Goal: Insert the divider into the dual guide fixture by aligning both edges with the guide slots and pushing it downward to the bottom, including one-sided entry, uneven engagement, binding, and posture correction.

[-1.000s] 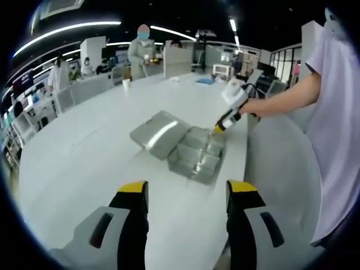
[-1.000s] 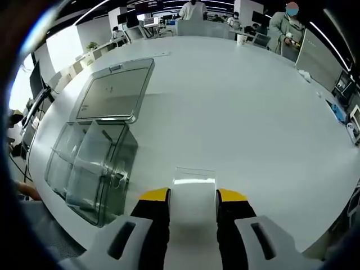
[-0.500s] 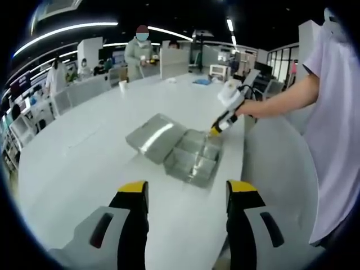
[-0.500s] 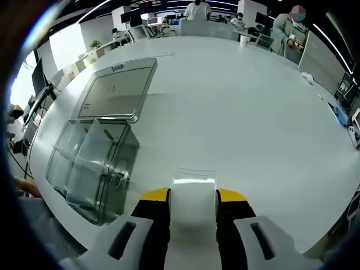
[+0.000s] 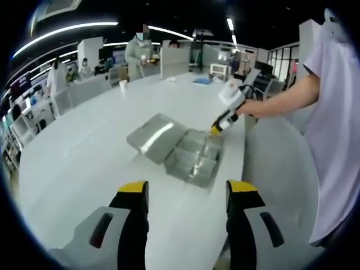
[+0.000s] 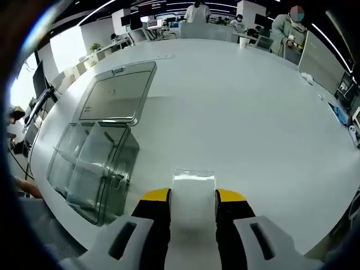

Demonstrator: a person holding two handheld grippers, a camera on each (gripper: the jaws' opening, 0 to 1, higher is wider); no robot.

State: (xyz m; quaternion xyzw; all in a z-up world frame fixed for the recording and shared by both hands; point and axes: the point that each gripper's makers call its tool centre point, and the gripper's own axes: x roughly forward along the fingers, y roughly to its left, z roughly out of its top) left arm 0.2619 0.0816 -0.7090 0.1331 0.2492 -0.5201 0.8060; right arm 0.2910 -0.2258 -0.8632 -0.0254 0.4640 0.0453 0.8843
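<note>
The clear plastic fixture box (image 5: pixel 194 156) sits on the white table with its lid (image 5: pixel 156 134) lying flat, hinged open. My left gripper (image 5: pixel 188 194) hangs open and bare well short of the box. My right gripper (image 5: pixel 216 129) hovers over the box's far right corner, held by a person's arm. In the right gripper view, my right gripper (image 6: pixel 192 197) is shut on a clear flat divider (image 6: pixel 193 183) that sticks out between the yellow-tipped jaws. There the box (image 6: pixel 93 163) lies to the left of the jaws, inner partitions visible, with the lid (image 6: pixel 115 93) beyond it.
The white table (image 6: pixel 253 112) is wide and curved, and its near edge runs close by the box. A person in a pale shirt (image 5: pixel 337 129) stands at the right. Other people and desks (image 5: pixel 140 48) stand far behind.
Both views shifted slightly with the hands. The right gripper keeps the divider by the box's corner, and the box and lid lie as before.
</note>
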